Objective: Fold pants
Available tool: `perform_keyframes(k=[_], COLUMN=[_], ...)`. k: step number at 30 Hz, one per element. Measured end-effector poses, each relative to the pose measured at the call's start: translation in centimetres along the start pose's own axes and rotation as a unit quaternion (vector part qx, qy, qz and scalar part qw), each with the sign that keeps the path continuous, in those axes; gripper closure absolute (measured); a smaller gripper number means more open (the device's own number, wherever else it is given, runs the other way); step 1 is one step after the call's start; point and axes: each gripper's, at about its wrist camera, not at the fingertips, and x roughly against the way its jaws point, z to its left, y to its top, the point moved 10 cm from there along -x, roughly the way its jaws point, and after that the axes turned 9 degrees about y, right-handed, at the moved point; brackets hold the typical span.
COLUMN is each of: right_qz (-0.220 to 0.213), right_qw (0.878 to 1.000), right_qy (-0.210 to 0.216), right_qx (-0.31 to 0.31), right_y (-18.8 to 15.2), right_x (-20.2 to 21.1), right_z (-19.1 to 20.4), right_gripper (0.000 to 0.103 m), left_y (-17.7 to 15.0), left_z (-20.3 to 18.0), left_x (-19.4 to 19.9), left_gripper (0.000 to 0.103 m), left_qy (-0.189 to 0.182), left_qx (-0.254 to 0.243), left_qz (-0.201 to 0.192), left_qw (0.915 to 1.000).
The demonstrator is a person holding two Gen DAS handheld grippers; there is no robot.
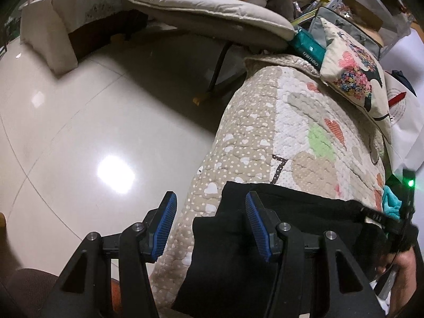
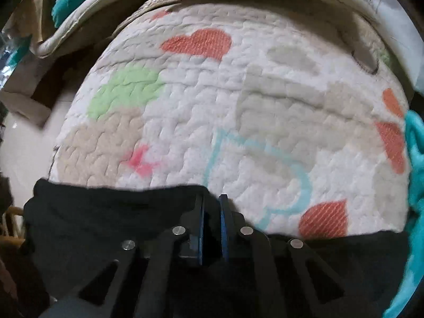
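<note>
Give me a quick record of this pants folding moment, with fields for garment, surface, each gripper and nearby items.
garment: black pants, lying at the near edge of the surface
surface: quilted heart-print bedcover
left hand-held gripper: open, one finger over the pants' corner, holding nothing
right hand-held gripper: nearly closed on the pants' edge
nearby: printed cushion, teal cloth, tiled floor

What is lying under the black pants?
The pants lie on a quilt with hearts. What the cloth covers is hidden. The right tongs pinch their edge.
</note>
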Motion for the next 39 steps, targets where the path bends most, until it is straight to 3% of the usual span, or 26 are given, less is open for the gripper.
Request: perform_keyframes(k=[6,10,12,14,15,17,23,27,29,30,32,36,39], right_qz=[-0.019,-0.017,-0.036,-0.061,-0.071,-0.099,-0.064,-0.025,0.025,0.018,0.015,-0.028,-0.07], right_qw=[0.998,0.998,0.996,0.992,0.991,0.988,0.996,0.998,0.995,0.994,0.987,0.975,0.978], right_qy=[-0.054,-0.06,-0.074,-0.077,-0.074,-0.069,0.016,-0.042,-0.079,-0.059,-0.068,-0.116,-0.064], right_qx=[0.003,-0.01,-0.028,-0.077,-0.088,-0.098,-0.053,-0.027,-0.05,-0.091,-0.145,-0.187,-0.184], right_y=[4.4,5.2,5.7,5.8,5.7,5.4,-1.8,-8.8,-12.6,-13.8,-14.8,-16.0,-15.6], right_x=[0.0,-0.9,-0.2,1.6,2.3,4.6,6.2,5.8,4.8,5.1,6.7,10.0,10.9], right_z=[-1.4,-2.3,-3.5,-5.3,-5.7,-6.2,-1.0,-1.1,-3.2,-4.3,-6.5,-9.7,-8.2], right_gripper=[0.099,0.098,0.096,0.077,0.059,0.055,0.055,0.055,0.051,0.047,0.036,0.036,0.036], left_y=[-0.1,0.2,0.4,0.7,0.8,1.1,1.5,1.7,1.9,1.9,2.0,2.0,1.8], left_z=[-0.7,-0.1,0.3,0.7,0.9,0.9,1.9,3.5,4.1,4.2,4.2,4.0,4.4], left_x=[-0.6,-1.0,-1.3,-1.4,-1.4,-1.3,-1.7,-1.6,-1.4,-1.3,-1.1,-0.1,0.8], left_gripper=[0.05,0.05,0.05,0.05,0.05,0.05,0.05,0.05,0.05,0.05,0.05,0.05,0.049], left_qy=[0.005,0.01,0.015,0.02,0.024,0.027,0.046,0.066,0.072,0.074,0.076,0.077,0.084], left_qx=[-0.01,0.001,0.011,0.018,0.02,0.018,0.03,0.042,0.046,0.046,0.042,0.017,0.012], left_qz=[0.002,0.005,0.007,0.004,0.001,-0.005,-0.008,-0.016,-0.022,-0.025,-0.031,-0.047,-0.053], left_qw=[0.9999,0.9999,0.9998,0.9996,0.9995,0.9995,0.9984,0.9968,0.9961,0.9959,0.9957,0.9958,0.9949])
